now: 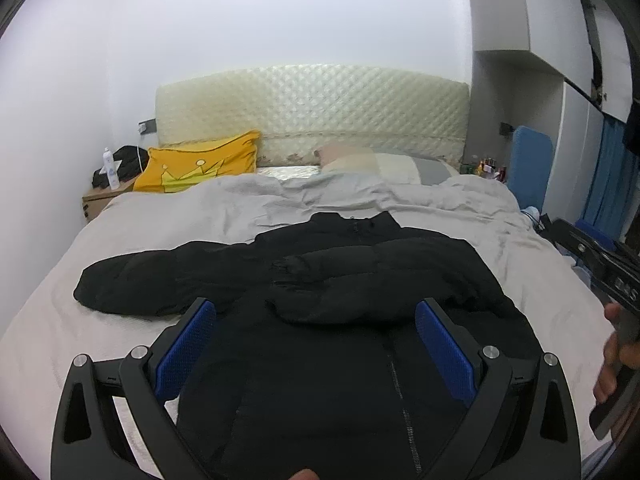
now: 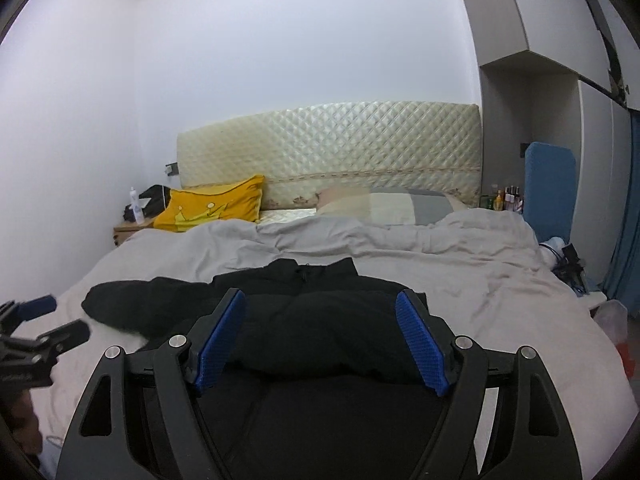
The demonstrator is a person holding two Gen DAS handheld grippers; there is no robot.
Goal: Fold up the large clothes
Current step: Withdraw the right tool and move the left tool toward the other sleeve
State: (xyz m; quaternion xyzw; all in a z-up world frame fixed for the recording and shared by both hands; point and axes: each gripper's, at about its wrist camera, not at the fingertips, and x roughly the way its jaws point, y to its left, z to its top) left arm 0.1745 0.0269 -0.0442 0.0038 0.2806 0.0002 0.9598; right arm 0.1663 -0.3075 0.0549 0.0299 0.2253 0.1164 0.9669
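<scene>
We see a black padded jacket (image 1: 320, 320) lying front up, zipper closed, on the grey bedcover (image 1: 160, 220). One sleeve is folded across the chest; the other stretches out toward the left of the views. Our left gripper (image 1: 316, 312) and right gripper (image 2: 320, 304) hover above it, blue pads spread wide, pinching nothing and touching nothing.

black jacket (image 2: 320, 320) on bed (image 2: 480, 280), tongs (image 2: 320, 312) gaping
</scene>
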